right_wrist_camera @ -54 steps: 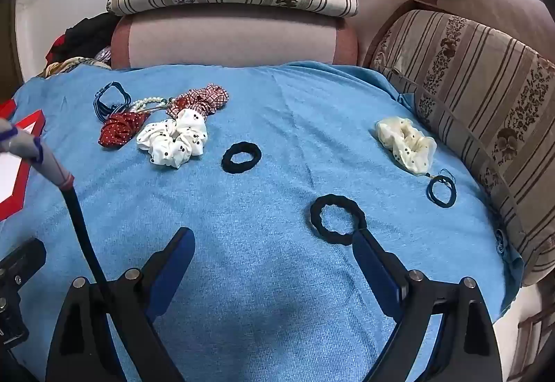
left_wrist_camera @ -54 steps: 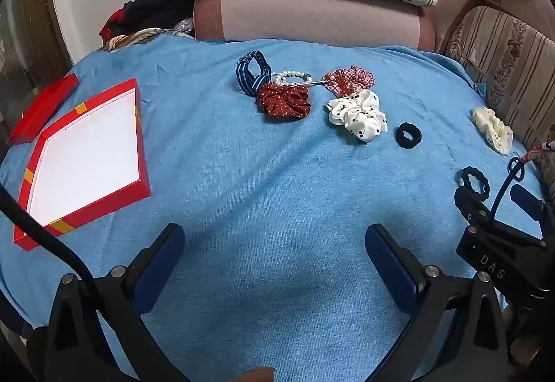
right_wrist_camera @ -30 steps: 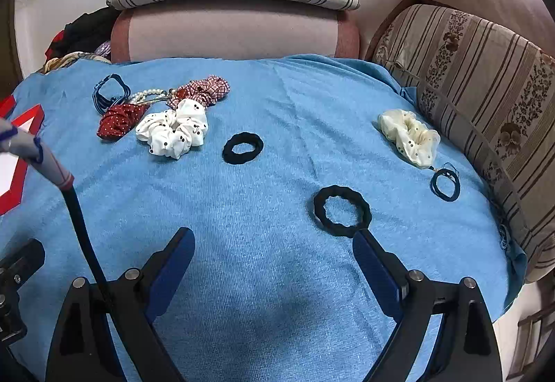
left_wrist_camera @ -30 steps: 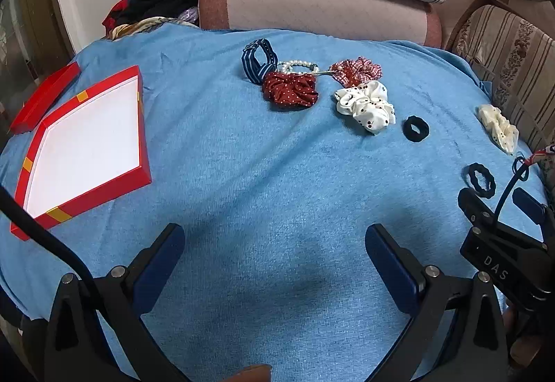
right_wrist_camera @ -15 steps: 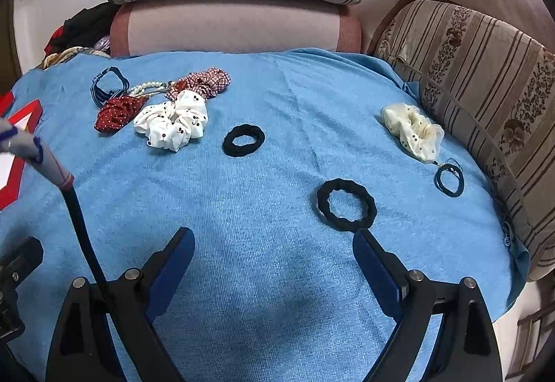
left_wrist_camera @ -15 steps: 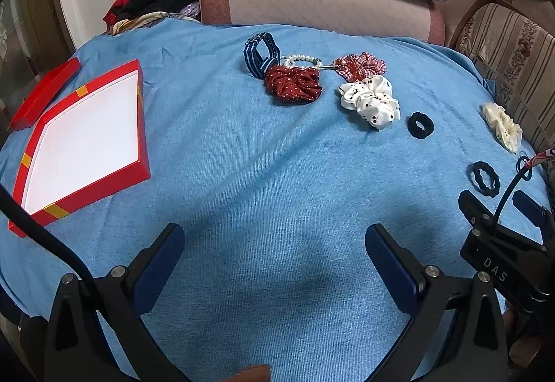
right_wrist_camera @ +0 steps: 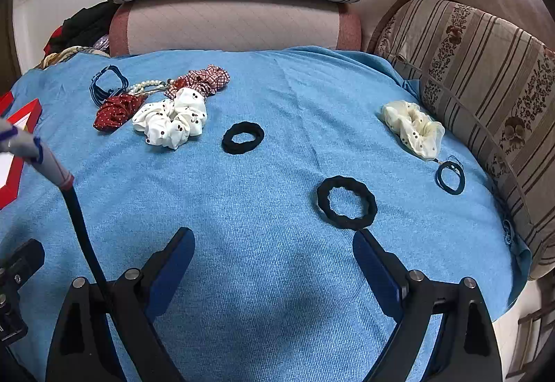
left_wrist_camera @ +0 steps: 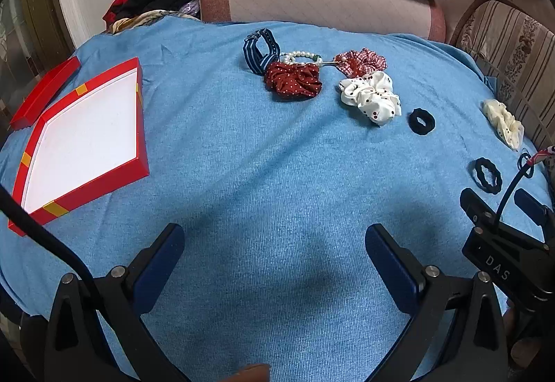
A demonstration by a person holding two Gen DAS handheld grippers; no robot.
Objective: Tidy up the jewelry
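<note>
Blue blanket (left_wrist_camera: 277, 174), red box (left_wrist_camera: 86, 132) left-view only.

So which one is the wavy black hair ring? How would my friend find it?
Look on the blue cloth, just ahead of the right claw. The wavy black hair ring lies flat there, alone. Its edge is bumpy, unlike the smoother, thicker black band farther back.
</note>
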